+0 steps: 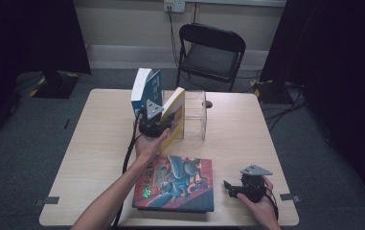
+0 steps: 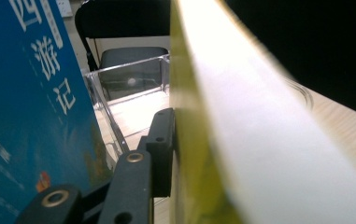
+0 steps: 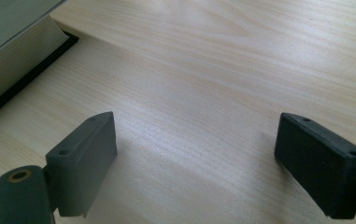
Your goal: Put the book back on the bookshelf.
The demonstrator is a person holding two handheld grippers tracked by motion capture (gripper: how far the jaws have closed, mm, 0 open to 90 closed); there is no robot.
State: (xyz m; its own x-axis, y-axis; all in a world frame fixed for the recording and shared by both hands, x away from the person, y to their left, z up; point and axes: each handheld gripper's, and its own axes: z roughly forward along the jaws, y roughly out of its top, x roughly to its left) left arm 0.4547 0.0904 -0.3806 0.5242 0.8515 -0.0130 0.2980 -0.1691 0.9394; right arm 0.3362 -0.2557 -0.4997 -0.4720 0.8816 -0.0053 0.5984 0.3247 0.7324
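A pale wooden surface stands on grey carpet, with a black folding chair behind it. In the high view the left tongs grip a yellow-covered book that leans tilted against a clear acrylic stand; a blue book stands just beside it on the left. A large picture book lies flat near the front edge, and the right tongs rest low beside it, holding nothing.

The left gripper view shows one black jaw pressed to the yellow-covered book's cover, pages fanned to the right, and the blue book close on the left. The step in hand looks like seating this book in the stand; next it needs tipping upright before the grip is let go.

In the right gripper view the jaws stand wide apart over bare wood, the picture book's edge at the left.
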